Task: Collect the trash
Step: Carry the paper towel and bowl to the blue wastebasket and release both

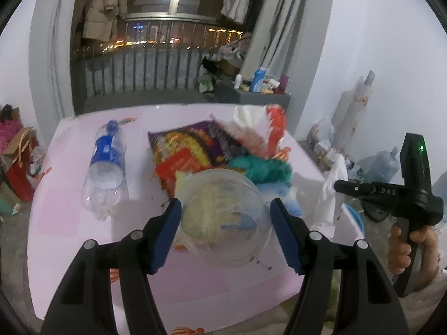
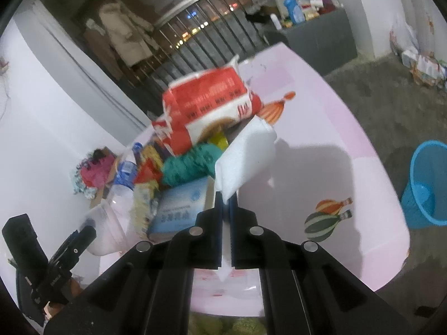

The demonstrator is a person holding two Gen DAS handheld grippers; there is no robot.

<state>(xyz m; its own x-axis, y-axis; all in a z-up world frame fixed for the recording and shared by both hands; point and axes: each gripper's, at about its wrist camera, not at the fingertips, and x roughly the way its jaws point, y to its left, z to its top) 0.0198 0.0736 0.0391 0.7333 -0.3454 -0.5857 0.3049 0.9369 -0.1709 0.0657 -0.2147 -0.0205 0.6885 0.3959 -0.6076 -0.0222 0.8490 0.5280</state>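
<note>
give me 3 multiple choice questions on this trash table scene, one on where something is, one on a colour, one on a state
1. Where does the plastic bottle lie?
A. on the pink table, left of the trash pile
B. in the basket
C. on the floor

2. What colour is the basket on the floor?
A. red
B. blue
C. black

3. What is the right tool doing?
A. standing wide open
B. shut on nothing
C. shut on a white wrapper

Answers:
1. A, the left wrist view shows it lying on the tabletop beside the pile.
2. B, the right wrist view shows a blue mesh basket past the table edge.
3. C, its blue pads pinch the white sheet.
</note>
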